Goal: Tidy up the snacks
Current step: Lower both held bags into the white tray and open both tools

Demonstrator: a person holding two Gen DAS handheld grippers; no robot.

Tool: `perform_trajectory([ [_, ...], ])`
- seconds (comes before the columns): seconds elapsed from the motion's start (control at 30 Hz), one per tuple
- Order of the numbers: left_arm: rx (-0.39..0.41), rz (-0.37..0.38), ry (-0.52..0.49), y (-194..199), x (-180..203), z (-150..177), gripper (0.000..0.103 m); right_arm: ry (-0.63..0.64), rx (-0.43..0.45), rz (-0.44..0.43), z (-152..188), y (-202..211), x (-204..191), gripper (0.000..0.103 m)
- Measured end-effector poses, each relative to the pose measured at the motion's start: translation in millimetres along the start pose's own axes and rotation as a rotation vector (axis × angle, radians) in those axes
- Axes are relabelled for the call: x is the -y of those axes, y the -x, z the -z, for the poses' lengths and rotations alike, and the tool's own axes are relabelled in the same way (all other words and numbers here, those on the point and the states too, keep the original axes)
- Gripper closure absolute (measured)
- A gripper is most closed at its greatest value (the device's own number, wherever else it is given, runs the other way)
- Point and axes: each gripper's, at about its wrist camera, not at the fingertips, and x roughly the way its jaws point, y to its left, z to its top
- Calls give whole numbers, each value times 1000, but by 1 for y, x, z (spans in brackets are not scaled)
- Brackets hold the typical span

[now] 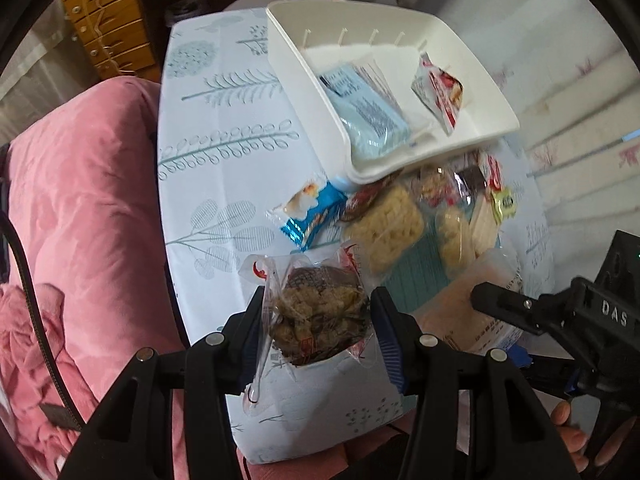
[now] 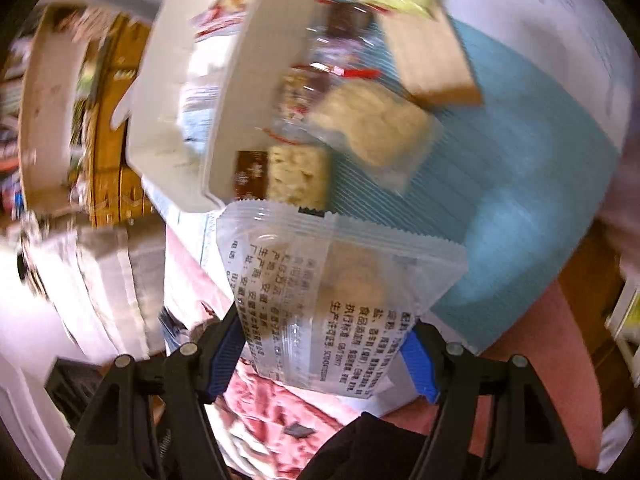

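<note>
My left gripper [image 1: 318, 320] is shut on a clear-wrapped brown crumbly snack [image 1: 316, 312] and holds it over the near part of the table. My right gripper [image 2: 326, 340] is shut on a clear packet with printed text [image 2: 332, 300]; that gripper also shows at the right of the left wrist view [image 1: 500, 304] with the packet [image 1: 472, 320]. A white bin [image 1: 480, 92] at the back holds a light blue pack [image 1: 368, 116] and a red-and-white packet [image 1: 438, 88]. Several loose snacks lie in front of it: a blue packet [image 1: 310, 208], a yellow noodle-like cake [image 1: 392, 224] and others.
The table has a white leaf-print cloth [image 1: 224, 160] and a teal mat [image 2: 540, 184]. A pink blanket [image 1: 80, 220] lies to the left of the table. A wooden drawer unit [image 1: 108, 28] stands behind. The white bin's wall [image 2: 256, 80] is close in the blurred right wrist view.
</note>
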Motion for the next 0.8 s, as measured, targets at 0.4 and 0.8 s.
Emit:
perform_trajectory([
  [0.4,46,-43,188,22,33,-42,53,372,30,37,-51,47,-41,32],
  [0.8,127,-63,329,14,63,-83,53,756,131,58,-96,83,-74,32],
])
